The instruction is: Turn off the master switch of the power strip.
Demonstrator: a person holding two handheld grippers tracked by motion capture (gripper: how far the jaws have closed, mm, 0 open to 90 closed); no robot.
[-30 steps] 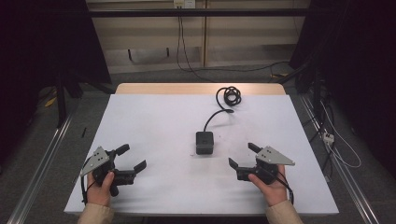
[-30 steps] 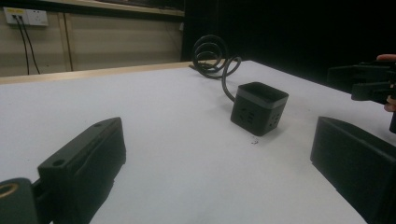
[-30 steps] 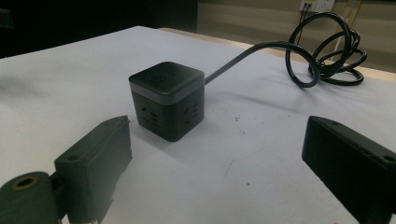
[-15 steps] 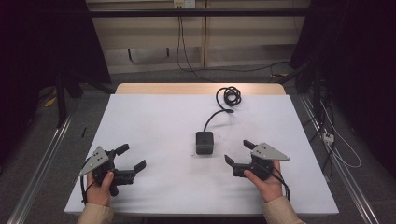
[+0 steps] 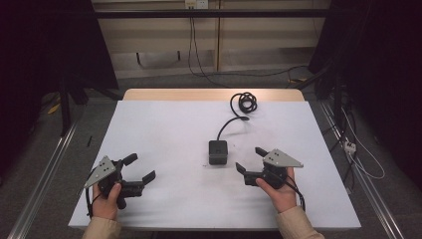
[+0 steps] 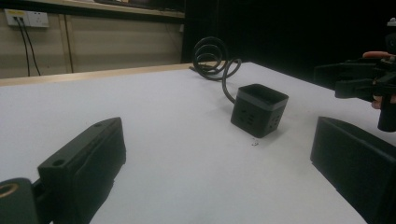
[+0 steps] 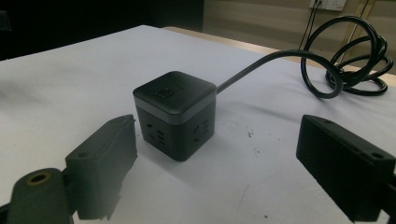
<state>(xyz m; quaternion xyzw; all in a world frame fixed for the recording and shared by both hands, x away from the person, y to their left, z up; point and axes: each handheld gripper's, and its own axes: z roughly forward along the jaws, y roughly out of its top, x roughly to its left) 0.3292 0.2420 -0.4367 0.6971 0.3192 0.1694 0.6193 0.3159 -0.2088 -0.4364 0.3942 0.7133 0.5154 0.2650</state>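
Observation:
A black cube power socket (image 5: 218,152) (image 6: 258,109) (image 7: 175,112) sits near the middle of the white table (image 5: 164,129). Its black cable (image 5: 229,124) runs back to a coil (image 5: 244,103) (image 7: 351,65) (image 6: 210,55) near the far edge. My right gripper (image 5: 247,160) (image 7: 215,154) is open just right of the cube, jaws pointing at it and a little short of it. At the front left my left gripper (image 5: 139,168) (image 6: 219,158) is open with nothing between its jaws, well away from the cube. The right gripper (image 6: 343,79) also appears at the right edge of the left gripper view.
The table's wooden far edge (image 5: 209,94) borders a wall with outlets (image 5: 195,4) and hanging cables. Metal rails (image 5: 45,169) run along both sides of the table on the floor. A white connector and cables (image 5: 348,146) lie on the floor at right.
My right gripper has moved left and slightly forward toward the cube socket. The left gripper has stayed put.

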